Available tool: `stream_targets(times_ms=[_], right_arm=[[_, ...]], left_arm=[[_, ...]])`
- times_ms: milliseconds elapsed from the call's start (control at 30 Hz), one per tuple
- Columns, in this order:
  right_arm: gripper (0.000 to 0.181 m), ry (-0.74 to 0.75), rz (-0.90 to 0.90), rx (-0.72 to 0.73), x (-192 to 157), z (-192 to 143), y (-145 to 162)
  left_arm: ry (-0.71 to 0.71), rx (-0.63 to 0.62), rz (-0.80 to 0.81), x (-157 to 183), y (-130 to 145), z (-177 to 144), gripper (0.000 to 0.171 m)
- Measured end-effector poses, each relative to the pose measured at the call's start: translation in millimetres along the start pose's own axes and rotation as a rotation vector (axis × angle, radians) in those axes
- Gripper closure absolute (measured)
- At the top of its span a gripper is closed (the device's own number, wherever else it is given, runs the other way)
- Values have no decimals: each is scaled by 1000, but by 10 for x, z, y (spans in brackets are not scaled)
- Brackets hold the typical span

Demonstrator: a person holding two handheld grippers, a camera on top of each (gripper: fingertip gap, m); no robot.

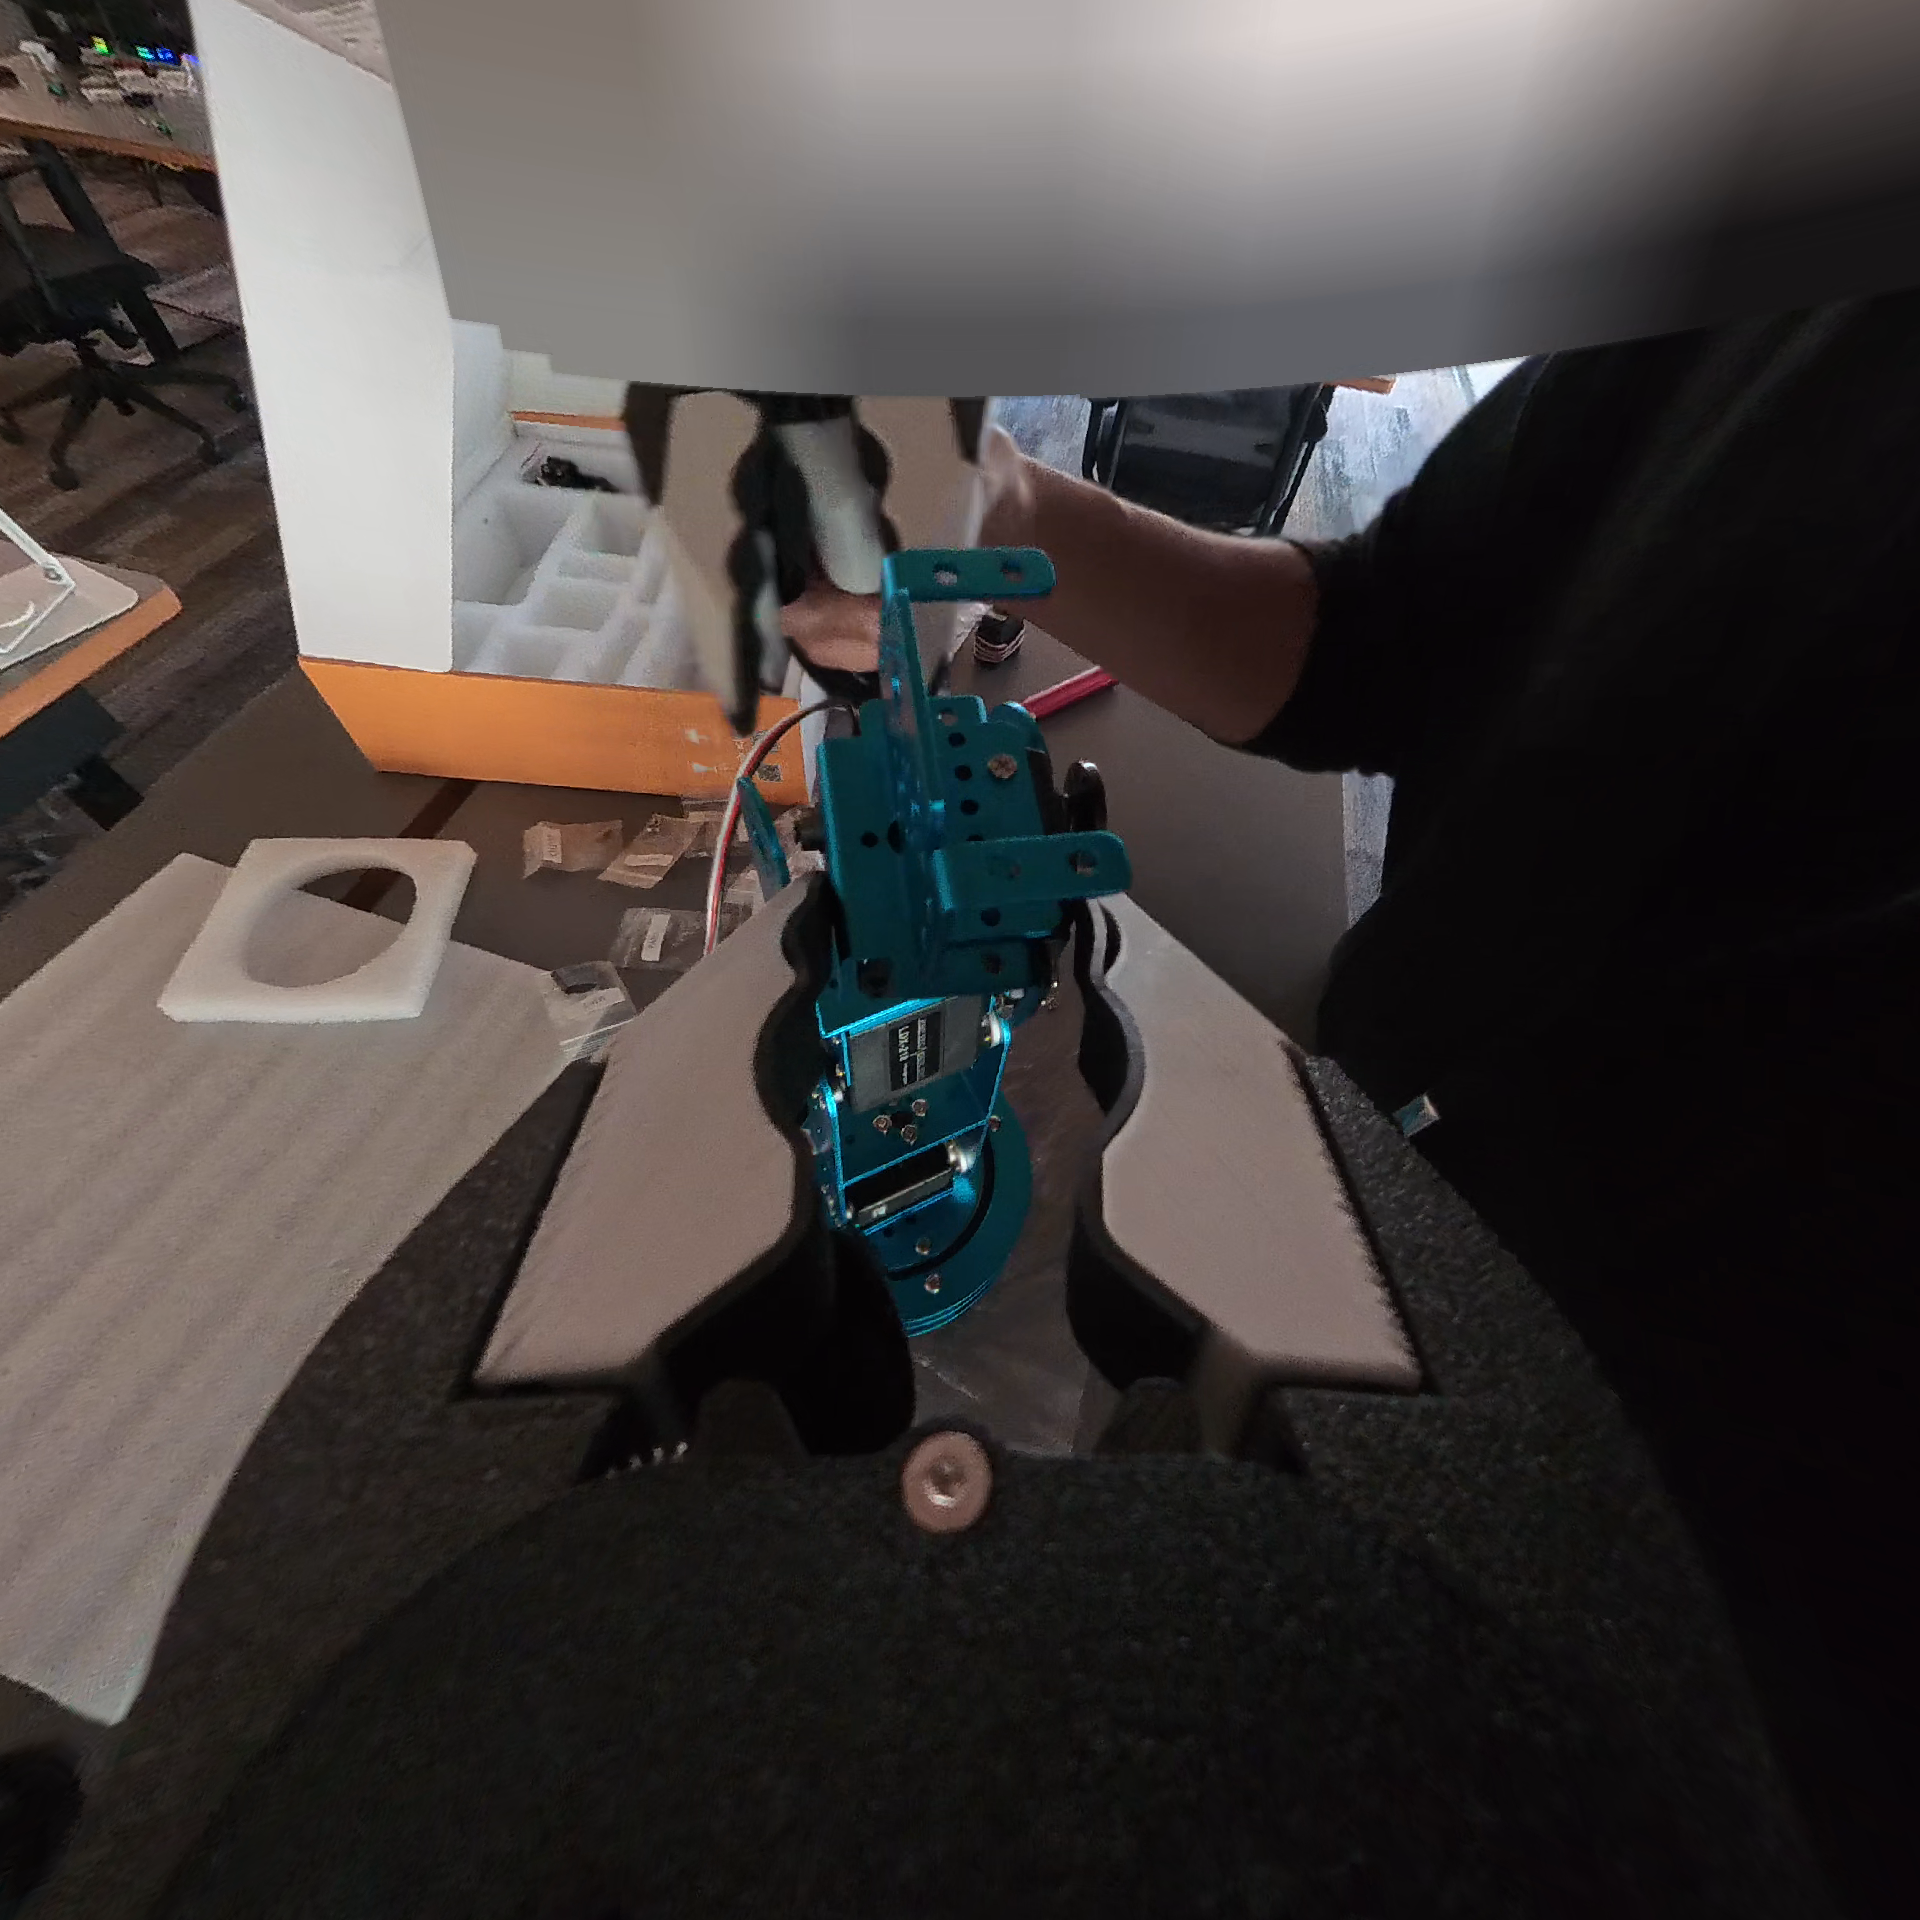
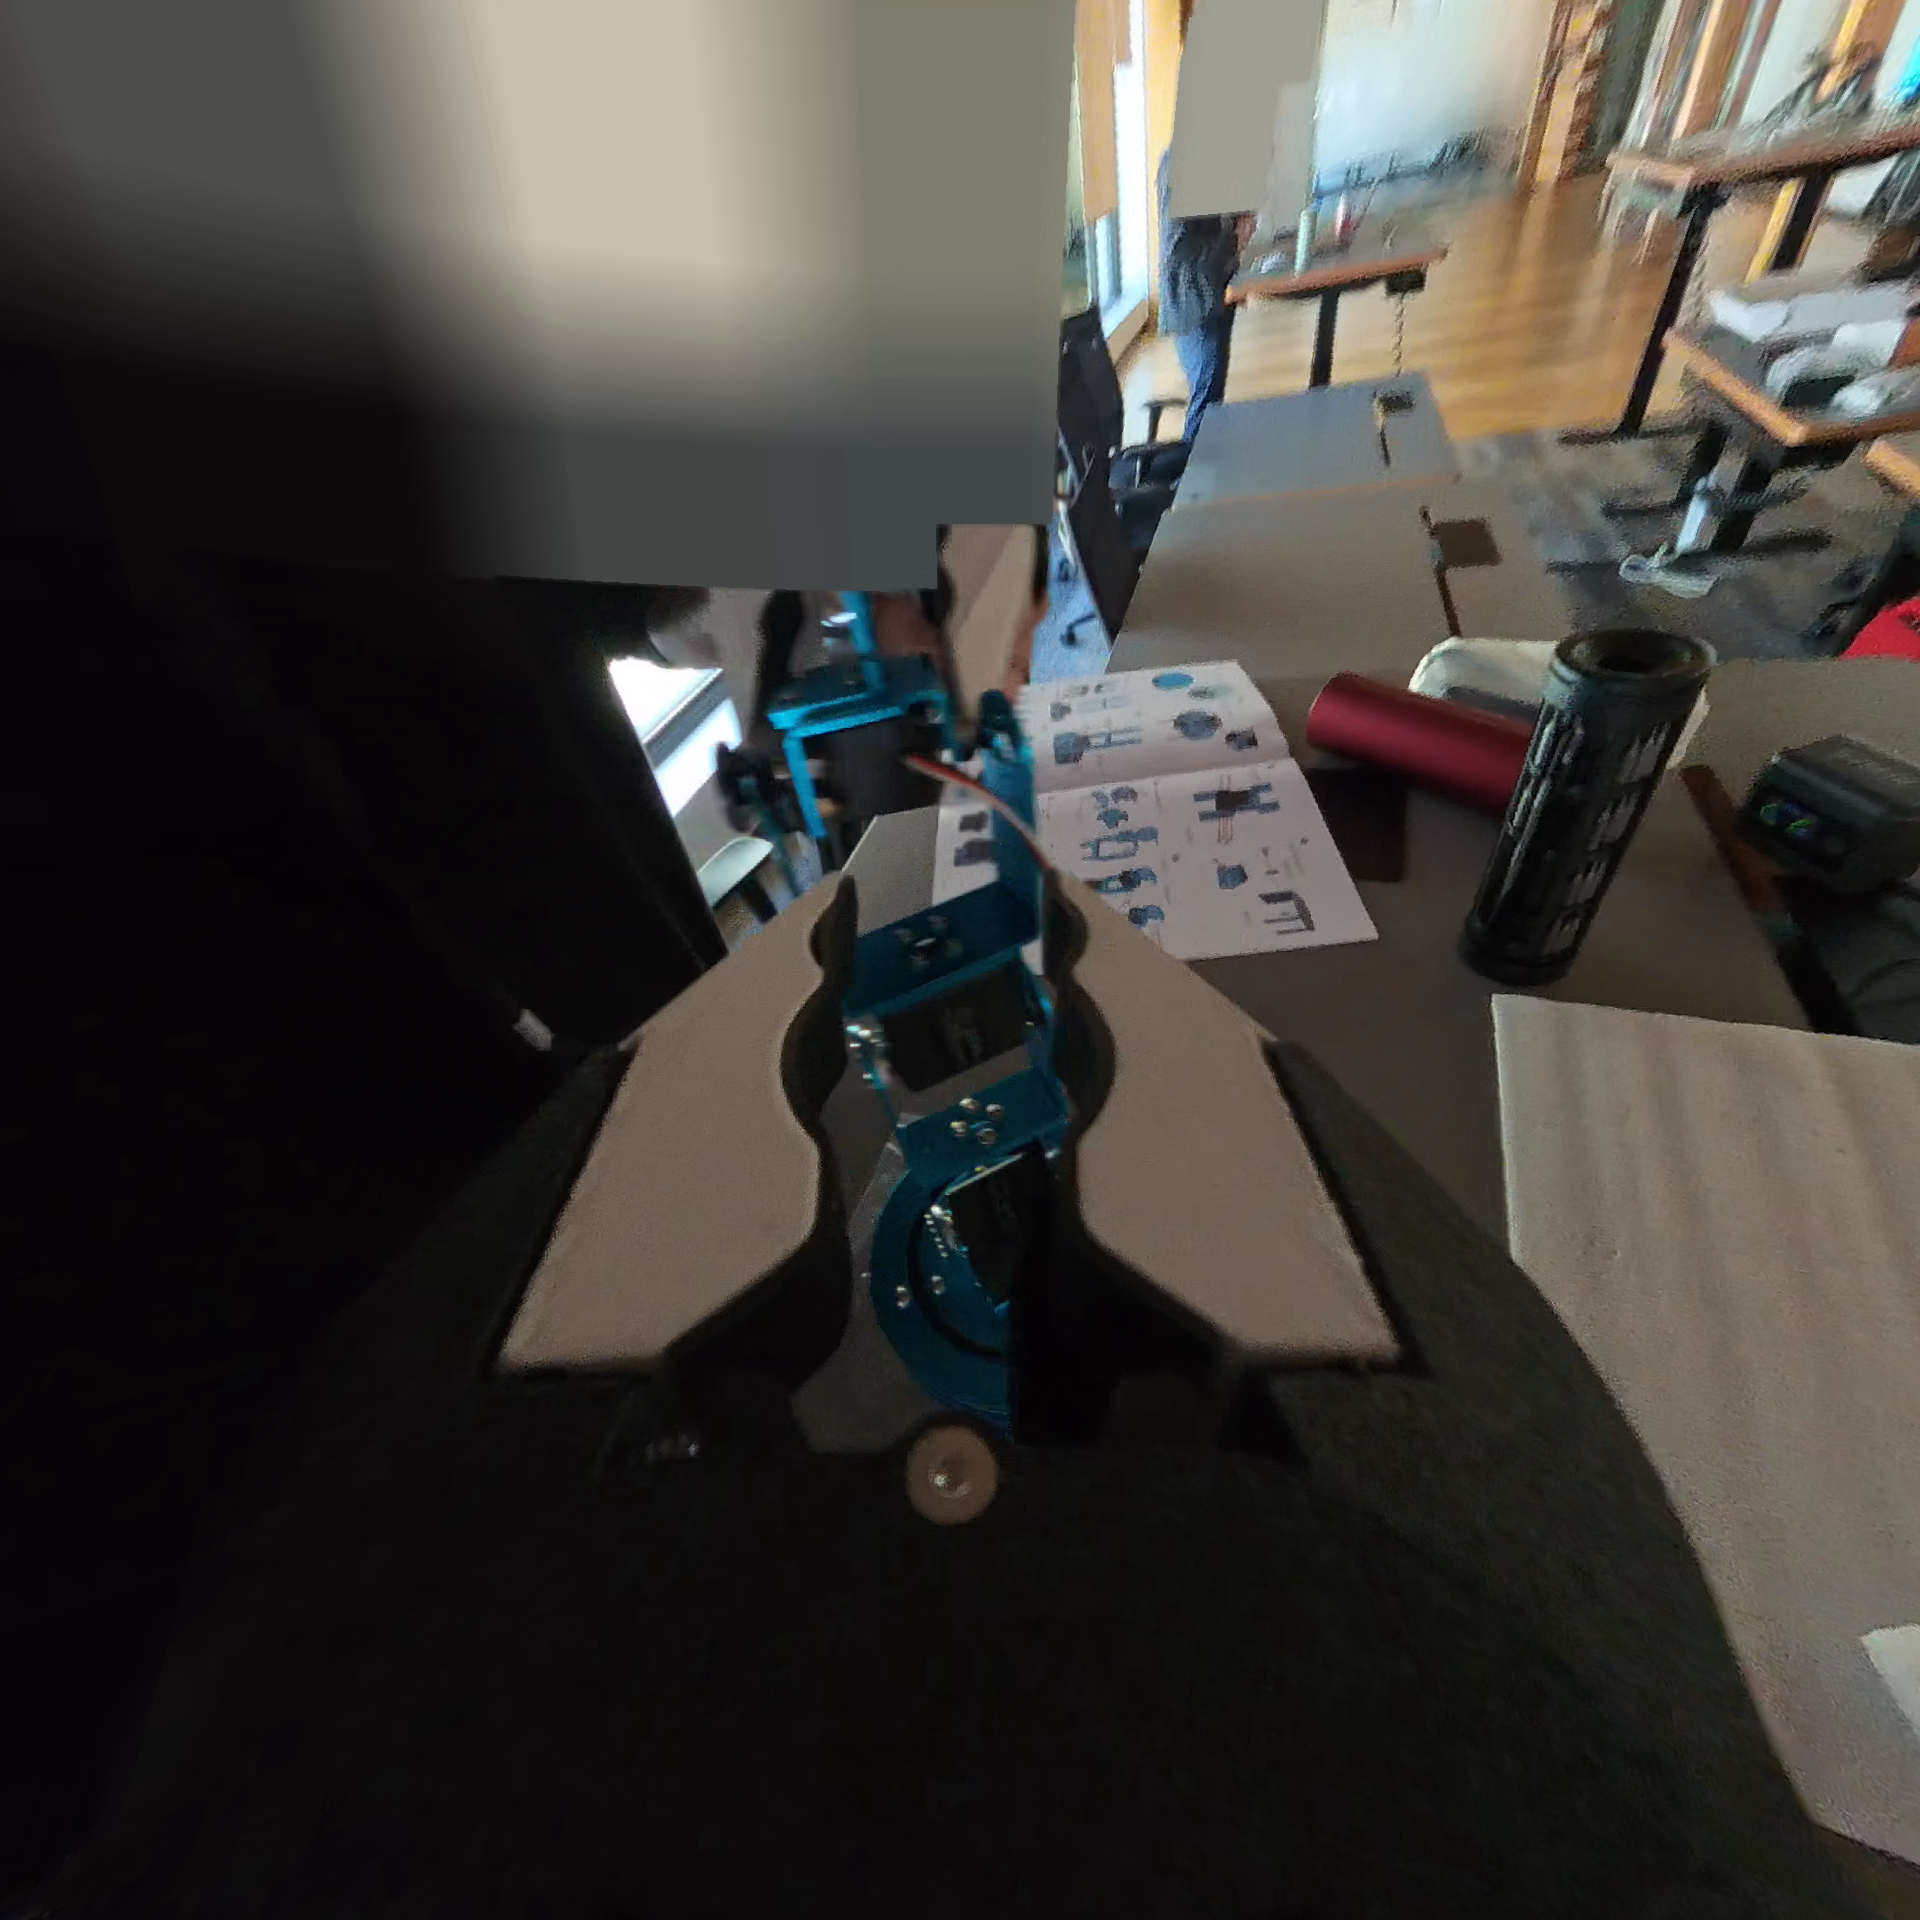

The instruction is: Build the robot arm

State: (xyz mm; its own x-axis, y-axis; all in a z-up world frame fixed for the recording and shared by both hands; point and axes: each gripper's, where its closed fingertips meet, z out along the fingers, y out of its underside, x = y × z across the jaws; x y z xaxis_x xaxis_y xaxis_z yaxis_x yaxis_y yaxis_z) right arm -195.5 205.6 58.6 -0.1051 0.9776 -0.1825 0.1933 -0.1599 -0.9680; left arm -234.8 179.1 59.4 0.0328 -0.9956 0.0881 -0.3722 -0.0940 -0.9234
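A blue metal robot arm (image 1: 914,1039) with black servos and a round base stands on the dark table. My left gripper (image 1: 951,914) is shut on its middle section. A red, white and black wire (image 1: 727,831) hangs beside it. The other gripper (image 1: 748,582) shows farther off by the top bracket, with a person's arm (image 1: 1143,623) behind it. In the right wrist view my right gripper (image 2: 945,894) is shut on the blue robot arm (image 2: 956,1132), above its round base. More blue brackets (image 2: 821,717) show beyond the fingertips.
A white foam sheet (image 1: 208,1195) bears a foam square with a round hole (image 1: 322,925). A compartmented foam insert (image 1: 561,582) and small parts bags (image 1: 644,862) lie behind. An open booklet (image 2: 1195,810), a red cylinder (image 2: 1413,738), a black ribbed cylinder (image 2: 1579,810) and a foam sheet (image 2: 1714,1247) lie to the right. About 6 centimetres separates my left fingertips from my right.
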Motion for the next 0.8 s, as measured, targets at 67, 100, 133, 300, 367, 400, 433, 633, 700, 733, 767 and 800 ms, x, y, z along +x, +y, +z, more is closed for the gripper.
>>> stream_targets(times_ms=[67, 100, 133, 300, 367, 400, 433, 633, 700, 733, 767, 800], right_arm=[[156, -13, -48, 38, -243, 10, -12], [154, -23, -55, 58, -349, 59, -20], [149, -31, -46, 66, -426, 130, -11], [172, 109, -58, 81, -342, 204, 12], [177, 142, -83, 56, -329, 202, 24], [177, 146, -85, 45, -328, 198, 24], [177, 145, -84, 38, -334, 202, 27], [179, 20, -72, 34, -465, 254, 38], [180, 3, -87, 27, -475, 278, 36], [179, -8, -87, 26, -478, 294, 31], [179, -16, -84, 29, -472, 304, 27], [179, -13, -82, 38, -452, 300, 22]], left_arm=[[6, 21, -34, -11, -20, 7, 126], [10, 35, -58, -22, -33, 9, 126], [14, 49, -79, -32, -43, 9, 125], [24, 65, -119, -29, -50, -7, 125], [5, 59, -111, -17, -49, 1, 125], [-17, 54, -96, -16, -38, 3, 125], [-58, 36, -53, -38, 0, -2, 126], [-38, 86, -35, -25, 41, -29, 127], [10, 142, -27, 13, -21, -61, 127], [49, 178, -47, 23, -61, -85, 127], [80, 214, -80, 8, -98, -108, 127], [103, 249, -99, -15, -130, -134, 127]])
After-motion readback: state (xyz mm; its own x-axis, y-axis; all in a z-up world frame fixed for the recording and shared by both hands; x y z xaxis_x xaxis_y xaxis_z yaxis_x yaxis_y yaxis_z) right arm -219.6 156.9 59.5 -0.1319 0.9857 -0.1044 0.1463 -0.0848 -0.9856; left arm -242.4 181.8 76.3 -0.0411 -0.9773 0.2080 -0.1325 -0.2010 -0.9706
